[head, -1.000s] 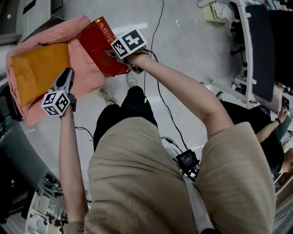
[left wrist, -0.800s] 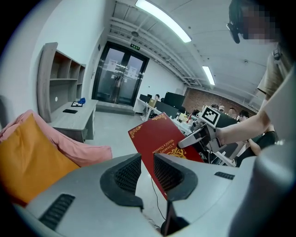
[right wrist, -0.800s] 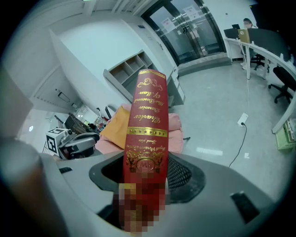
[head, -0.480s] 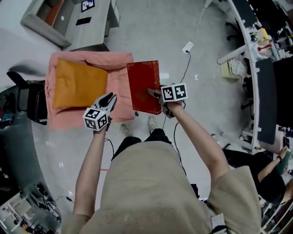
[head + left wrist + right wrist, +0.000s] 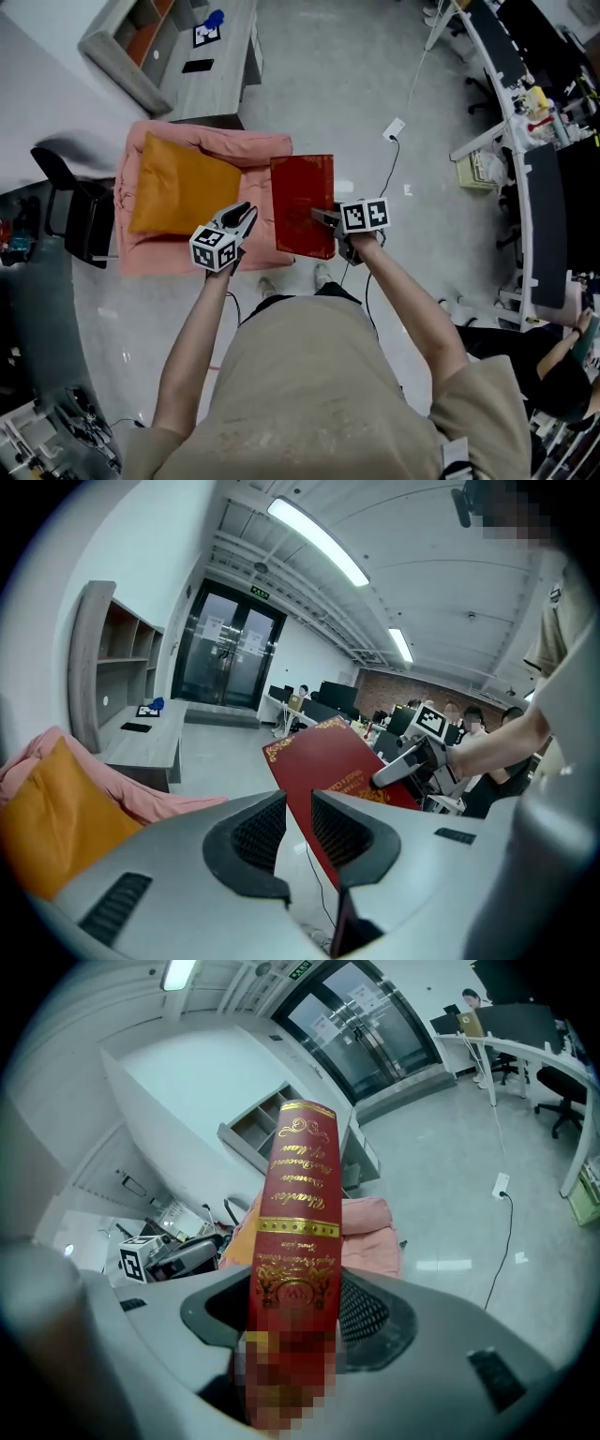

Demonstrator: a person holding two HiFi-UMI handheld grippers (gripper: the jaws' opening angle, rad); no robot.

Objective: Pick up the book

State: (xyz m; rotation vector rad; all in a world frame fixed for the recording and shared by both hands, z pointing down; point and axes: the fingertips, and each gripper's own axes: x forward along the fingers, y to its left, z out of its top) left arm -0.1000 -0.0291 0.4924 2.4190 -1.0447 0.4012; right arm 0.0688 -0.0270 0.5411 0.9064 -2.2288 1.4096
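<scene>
- Red hardcover book with gold lettering [image 5: 303, 204]: it is off the seat and in the air, cover facing up in the head view, overlapping the right edge of the pink padded seat [image 5: 202, 246] with the grey floor [image 5: 375, 75] below it.
- Right gripper [image 5: 319, 217]: its jaws are clamped on the book at the lower part of the spine, one pad on each cover. Most of the volume reaches out beyond the pads.
- Left gripper [image 5: 247, 213]: it hangs just beside the book's left edge, not touching it. Its jaws stand only a little apart, with nothing between them.
- Doing the lift well, as I judge it: the pinch sits near one end, so the long free part will lever against the pads. Hold the squeeze firm, raise smoothly without wrist flicks, and keep the covers from fanning open.
- If the far end droops, the left gripper is near enough to steady that edge.
- Orange square cushion [image 5: 178, 187]: it lies on the pink seat, well left of the book and out of the way.
</scene>
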